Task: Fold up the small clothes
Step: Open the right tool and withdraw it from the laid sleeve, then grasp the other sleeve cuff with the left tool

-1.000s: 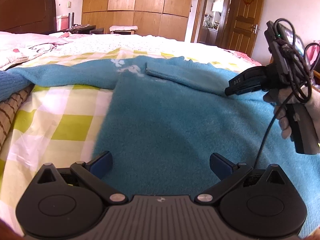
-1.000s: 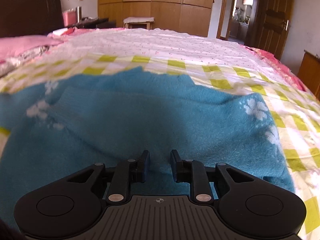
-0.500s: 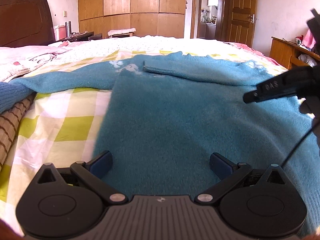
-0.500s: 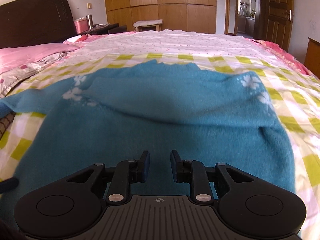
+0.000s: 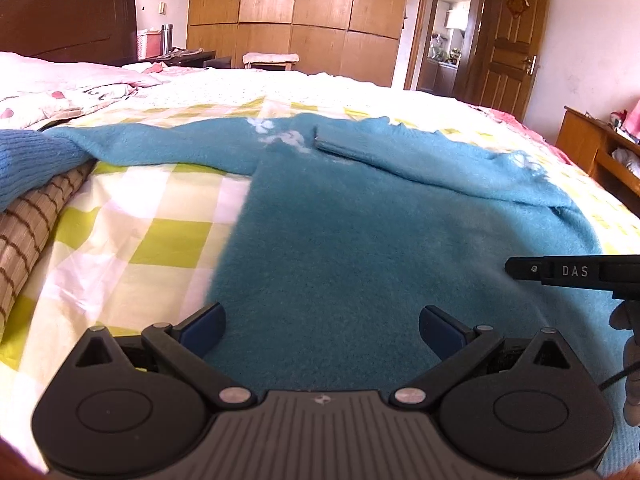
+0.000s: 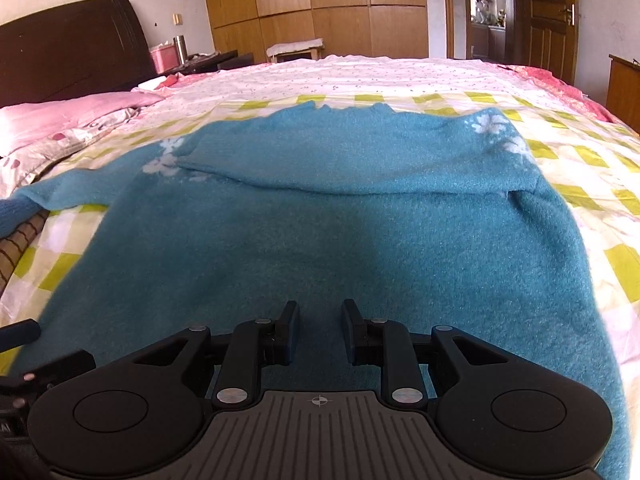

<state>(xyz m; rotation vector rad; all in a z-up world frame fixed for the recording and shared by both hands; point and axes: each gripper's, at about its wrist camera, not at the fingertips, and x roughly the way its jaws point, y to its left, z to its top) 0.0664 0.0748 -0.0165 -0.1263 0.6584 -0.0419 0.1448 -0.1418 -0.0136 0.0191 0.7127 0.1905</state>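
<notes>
Item: teal sweater, small, fuzzy knit, white flower motifs at both shoulders. Location: flat on the bed, on the green-and-white checked sheet, hem edge toward you. Your right-side sleeve lies folded across the chest, cuff reaching the flowers on the far shoulder; the other sleeve runs out flat toward the folded pile at the bed's edge. Reading: one sleeve is tucked in, so the body can later fold into a neat rectangle; the outstretched one looks like the next part to bring in.

Item: folded pile, a blue ribbed knit over a brown striped cloth. It sits off to the side, probably finished pieces kept clear of the working area.

Item: left gripper. Jaws spread wide, nothing between them, hovering over the sweater's near hem by its left side edge. You hold it tilted downward toward the cloth, level across, ready to take an edge.

Item: right gripper. Jaws nearly together with a narrow gap showing, no cloth pinched. Angled down over the lower middle of the body, not visibly touching it. From the left wrist view it enters side-on from the right edge, low over the sweater, your hand partly seen behind it
</notes>
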